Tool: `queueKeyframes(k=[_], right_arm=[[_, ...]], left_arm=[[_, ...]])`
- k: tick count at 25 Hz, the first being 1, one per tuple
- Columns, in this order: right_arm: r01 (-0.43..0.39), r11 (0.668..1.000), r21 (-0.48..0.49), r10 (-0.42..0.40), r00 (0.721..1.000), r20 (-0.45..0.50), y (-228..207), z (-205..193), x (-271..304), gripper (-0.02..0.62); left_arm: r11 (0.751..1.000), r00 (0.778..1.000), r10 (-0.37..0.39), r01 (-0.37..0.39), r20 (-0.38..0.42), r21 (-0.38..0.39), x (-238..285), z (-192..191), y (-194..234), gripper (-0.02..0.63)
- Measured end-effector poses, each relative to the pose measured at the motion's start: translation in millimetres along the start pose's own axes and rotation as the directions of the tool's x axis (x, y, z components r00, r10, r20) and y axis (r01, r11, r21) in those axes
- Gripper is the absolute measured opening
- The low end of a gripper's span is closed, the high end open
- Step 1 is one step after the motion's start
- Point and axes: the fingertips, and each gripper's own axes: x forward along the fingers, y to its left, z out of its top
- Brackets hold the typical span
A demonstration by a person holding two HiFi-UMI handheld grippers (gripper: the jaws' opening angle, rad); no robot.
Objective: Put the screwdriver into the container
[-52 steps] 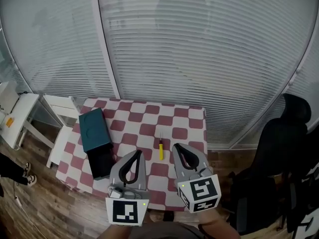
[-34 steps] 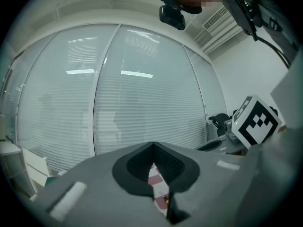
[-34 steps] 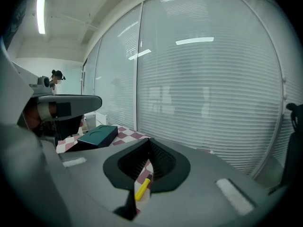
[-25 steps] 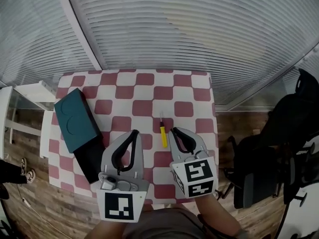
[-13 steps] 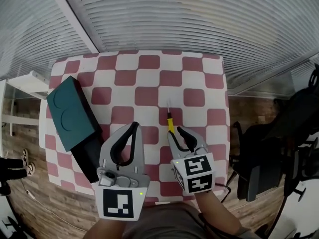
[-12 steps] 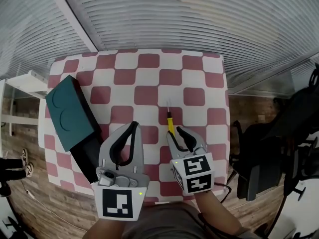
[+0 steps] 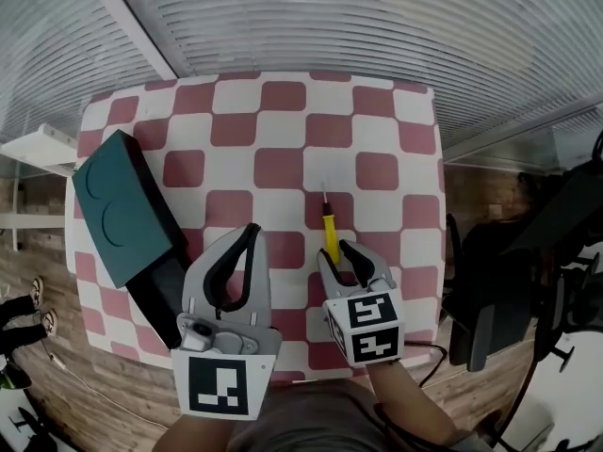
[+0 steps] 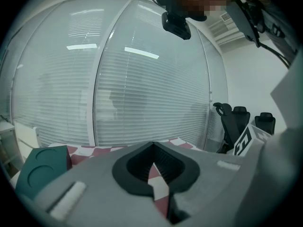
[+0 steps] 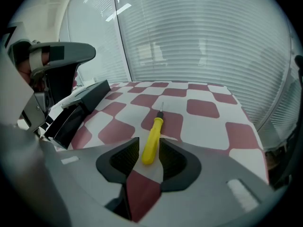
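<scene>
A yellow-handled screwdriver (image 7: pixel 328 229) lies on the red-and-white checked table (image 7: pixel 283 130), its tip pointing away from me. My right gripper (image 7: pixel 343 255) is open and its jaws have just been opening. In the right gripper view the near end of the screwdriver (image 9: pixel 152 137) lies between the fingers of the right gripper (image 9: pixel 149 148), and the pads do not press on it. A teal box (image 7: pixel 121 207) lies at the table's left, with an open black container (image 7: pixel 168 299) at its near end. My left gripper (image 7: pixel 249 235) hovers beside them, shut and empty.
A black office chair (image 7: pixel 528 252) stands off the table's right edge and a white shelf (image 7: pixel 36 147) off its left edge. Window blinds (image 7: pixel 377 17) run behind the far edge. The black container (image 9: pixel 71 115) shows left of the right gripper.
Both grippers have sunk toward the table. The right gripper's jaws have spread apart and now straddle the near end of the screwdriver's handle. The screwdriver has not moved on the cloth.
</scene>
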Motion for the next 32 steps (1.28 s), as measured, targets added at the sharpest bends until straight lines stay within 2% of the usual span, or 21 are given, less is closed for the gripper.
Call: queueKeyframes(k=[5, 8, 15, 24, 32], right_arm=[[0.021, 1.000, 0.007, -0.021, 1.000, -0.011, 0, -4, 3, 0.155], [0.044, 0.999, 0.018, -0.043, 0.999, -0.011, -4, -4, 3, 0.123], [0.078, 0.997, 0.010, -0.078, 0.997, -0.001, -8, -3, 0, 0.098], [0.037, 0.999, 0.007, -0.037, 0.989, 0.143, -6, 36, -37, 0.097], [0.002, 0.996, -0.086, 0.023, 0.957, 0.289, 3, 75, -92, 0.095]], left_arm=[[1.000, 1.000, -0.005, 0.005, -0.007, -0.011, 2, -6, 4, 0.002], [1.000, 1.000, -0.006, 0.006, -0.004, -0.014, 3, -6, 5, 0.002], [1.000, 1.000, 0.003, -0.003, -0.002, -0.014, -4, -6, 6, 0.002], [0.996, 0.996, 0.082, -0.083, 0.035, 0.018, -28, 7, 9, 0.002], [0.988, 0.980, 0.151, -0.156, 0.131, 0.022, -65, 38, -11, 0.002]])
